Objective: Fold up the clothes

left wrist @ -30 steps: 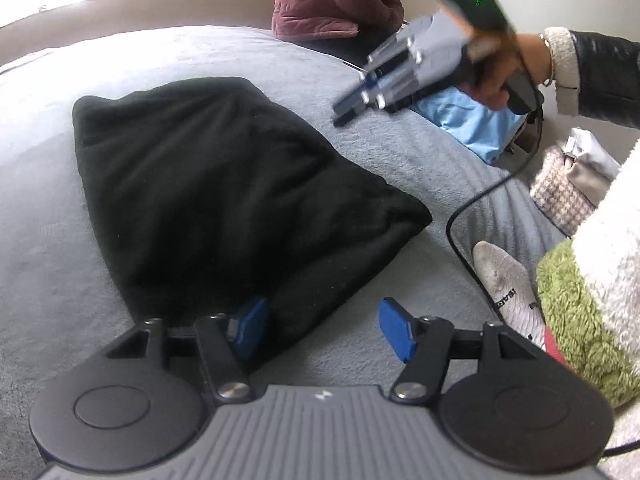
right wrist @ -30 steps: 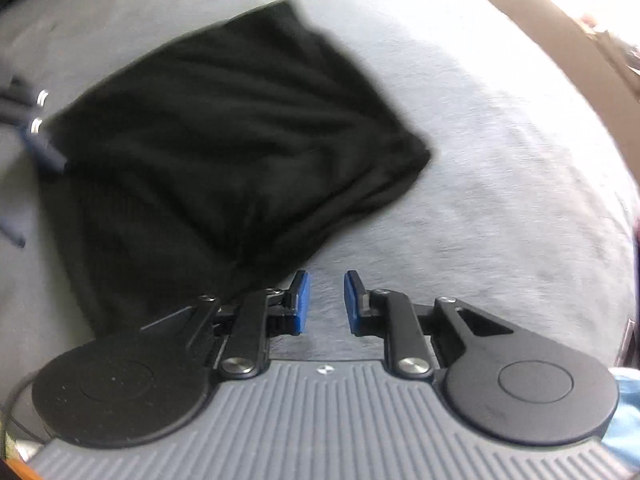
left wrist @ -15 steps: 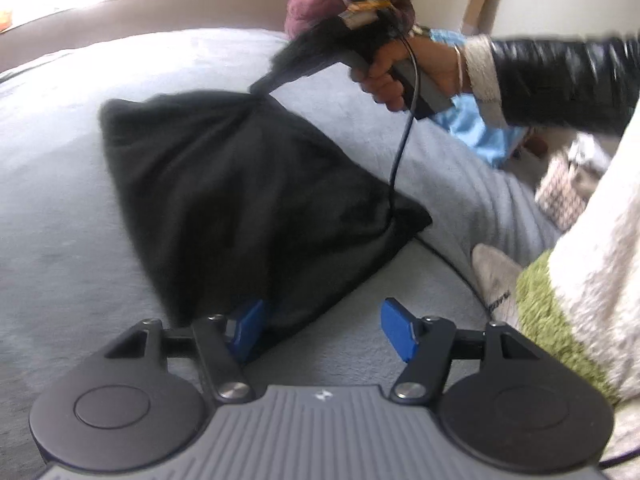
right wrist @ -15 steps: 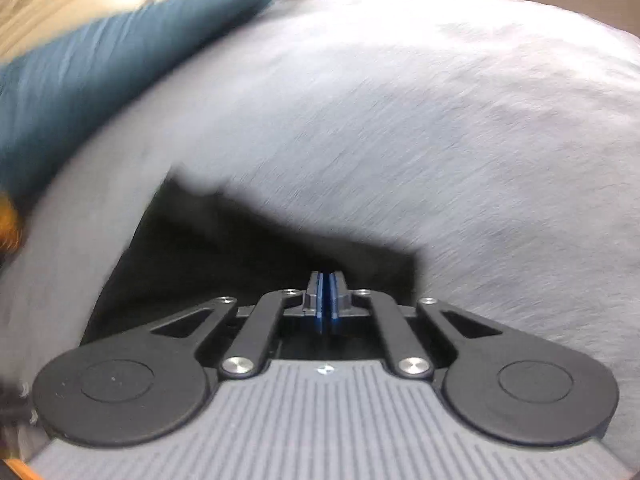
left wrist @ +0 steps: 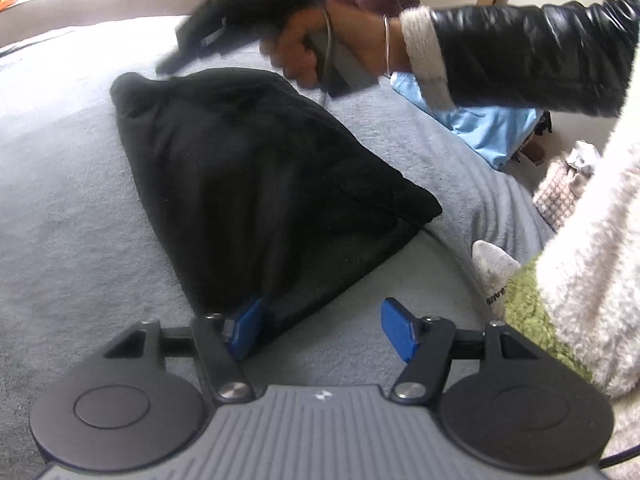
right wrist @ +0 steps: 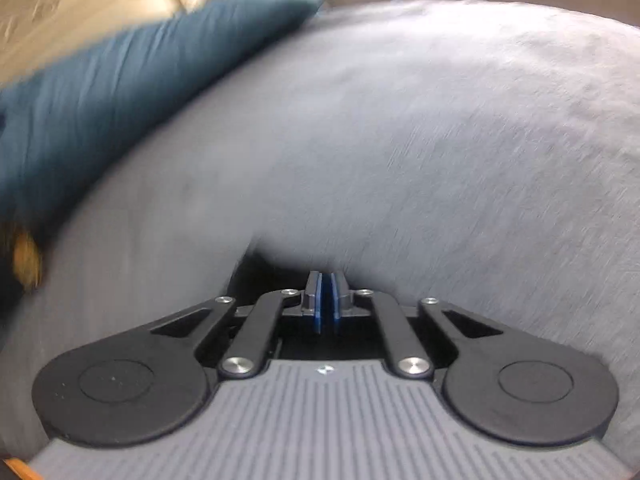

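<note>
A black garment [left wrist: 256, 184] lies folded on the grey blanket [left wrist: 60, 216]. My left gripper [left wrist: 324, 330] is open at the garment's near corner, its left pad [left wrist: 246, 326] touching the cloth edge. My right gripper [right wrist: 325, 300] has its pads together; a bit of the black garment [right wrist: 256, 270] shows just below and left of it, but whether cloth is between the pads cannot be told. In the left wrist view the right gripper [left wrist: 168, 66] is blurred at the garment's far edge, held by a hand.
A white sock [left wrist: 494, 266], green and white fluffy clothes [left wrist: 576, 280] and a light blue item [left wrist: 492, 128] lie to the right. A cable [left wrist: 452, 252] runs past the garment's right corner. A dark blue pillow [right wrist: 120, 88] lies beyond the blanket's far left.
My right gripper closed and swept to the garment's far edge, then moved further left along it. The far edge has bunched up. My left gripper has stayed open at the near corner.
</note>
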